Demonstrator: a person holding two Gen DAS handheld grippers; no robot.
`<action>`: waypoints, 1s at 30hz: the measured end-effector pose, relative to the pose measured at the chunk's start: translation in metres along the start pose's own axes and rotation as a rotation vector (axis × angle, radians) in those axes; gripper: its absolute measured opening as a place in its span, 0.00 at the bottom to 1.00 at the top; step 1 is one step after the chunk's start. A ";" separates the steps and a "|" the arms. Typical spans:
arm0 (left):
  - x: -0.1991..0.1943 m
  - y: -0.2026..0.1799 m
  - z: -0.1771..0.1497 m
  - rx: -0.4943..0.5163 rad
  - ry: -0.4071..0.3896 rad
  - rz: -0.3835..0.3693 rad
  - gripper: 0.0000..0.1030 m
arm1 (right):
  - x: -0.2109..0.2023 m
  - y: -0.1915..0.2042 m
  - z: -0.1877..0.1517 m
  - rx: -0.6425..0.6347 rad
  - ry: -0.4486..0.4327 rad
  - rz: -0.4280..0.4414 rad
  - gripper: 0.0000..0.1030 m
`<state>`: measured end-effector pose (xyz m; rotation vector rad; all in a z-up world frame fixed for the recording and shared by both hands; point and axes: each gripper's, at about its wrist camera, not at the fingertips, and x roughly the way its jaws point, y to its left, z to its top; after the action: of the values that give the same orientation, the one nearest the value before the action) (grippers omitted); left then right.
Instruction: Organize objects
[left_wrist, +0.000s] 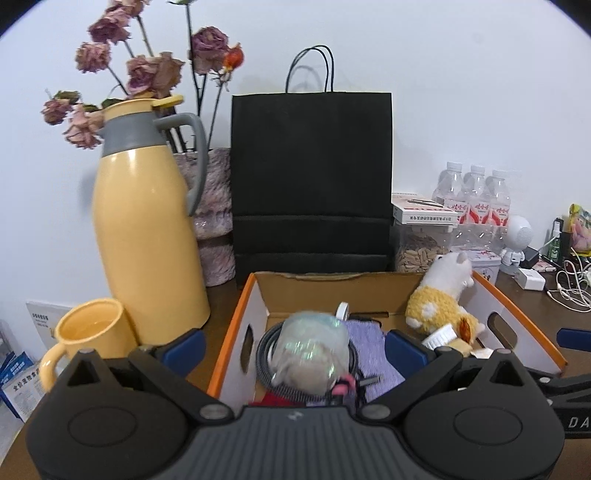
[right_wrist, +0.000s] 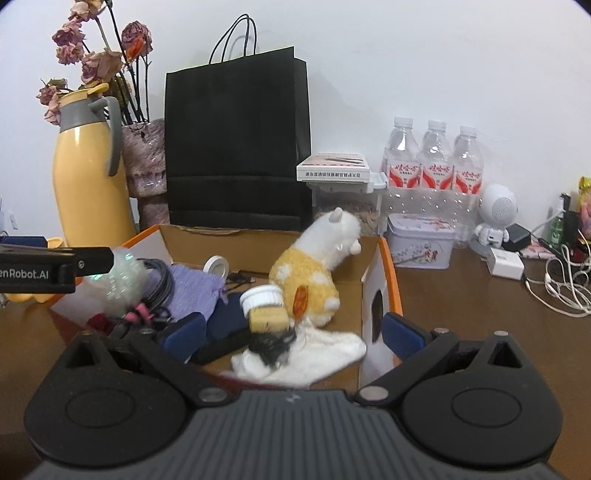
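Between my left gripper's (left_wrist: 293, 349) spread blue pads, nothing gripped, I see the near part of the cardboard box (left_wrist: 236, 325), orange-edged with white outer walls. Straight ahead of those jaws and slightly below sits a translucent, iridescent rounded object (left_wrist: 314, 350); too blurred to say what it is. It rests on a coiled black cable (left_wrist: 264, 350), with a purple cloth (left_wrist: 369, 339) just behind it toward the right pad. Beyond the right pad, against the box's right wall, a yellow-and-white plush alpaca (left_wrist: 441, 299) leans upright, head above the rim.

Left of the left pad, outside the box: a yellow mug (left_wrist: 92, 332) just in front of a tall yellow thermos jug (left_wrist: 147, 240). Far ahead a black paper bag (left_wrist: 312, 177) stands against the wall.

Right gripper (right_wrist: 293, 334): jaws likewise wide, holding nothing. Its left pad is over the box interior; its right pad appears just outside the box's right wall, though I cannot tell for certain. Between the pads and just ahead lies a white cloth (right_wrist: 321, 354) with a small dark object on it, which I cannot identify. A cork-coloured piece (right_wrist: 267, 319) and a white ribbed cup (right_wrist: 260, 295) sit just behind that, touching the alpaca's base. A white tape roll (right_wrist: 216, 265) lies further ahead-left on the box floor. Beyond the right pad, on the brown table (right_wrist: 461, 314), are a floral tin (right_wrist: 421, 242) and three water bottles (right_wrist: 434, 158).
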<state>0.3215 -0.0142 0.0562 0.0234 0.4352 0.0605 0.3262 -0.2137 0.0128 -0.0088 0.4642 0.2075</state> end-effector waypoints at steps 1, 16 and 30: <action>-0.007 0.002 -0.003 -0.004 0.002 0.001 1.00 | -0.007 0.001 -0.002 0.002 0.002 0.003 1.00; -0.115 0.016 -0.065 0.009 0.081 -0.026 1.00 | -0.115 0.024 -0.038 0.012 0.010 0.024 1.00; -0.175 0.020 -0.090 -0.012 0.087 -0.032 1.00 | -0.174 0.049 -0.060 0.000 0.009 0.036 1.00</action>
<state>0.1243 -0.0047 0.0492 0.0022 0.5223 0.0331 0.1375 -0.2029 0.0385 -0.0012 0.4736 0.2432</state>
